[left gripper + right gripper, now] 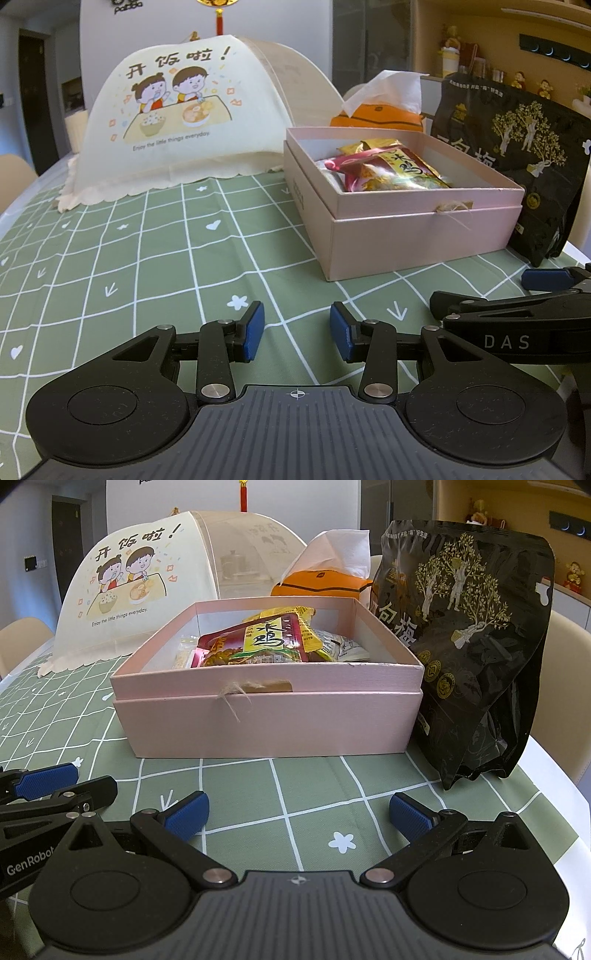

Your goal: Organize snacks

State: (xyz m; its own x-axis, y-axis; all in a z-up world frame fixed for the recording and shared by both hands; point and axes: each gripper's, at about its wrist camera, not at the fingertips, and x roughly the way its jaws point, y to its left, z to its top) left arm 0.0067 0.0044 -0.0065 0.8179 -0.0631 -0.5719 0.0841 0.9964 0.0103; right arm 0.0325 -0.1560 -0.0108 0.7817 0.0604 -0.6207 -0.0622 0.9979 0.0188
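Packets of snacks [266,642] lie heaped in the pink box [269,716] on the worktop [314,794], likely light, crinkly and slippery, best pinched by a sealed edge, while left tongs [297,332] and right tongs [299,812] hover open and empty.

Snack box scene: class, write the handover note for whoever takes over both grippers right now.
Left gripper: open, empty, low over the tablecloth.
Right gripper: open wider, empty, facing the pink box.
Done: several snack packets lie in the box.
Left: the black snack bag stands outside, against the box's right side; probably goes in next, or is tidied beside it.
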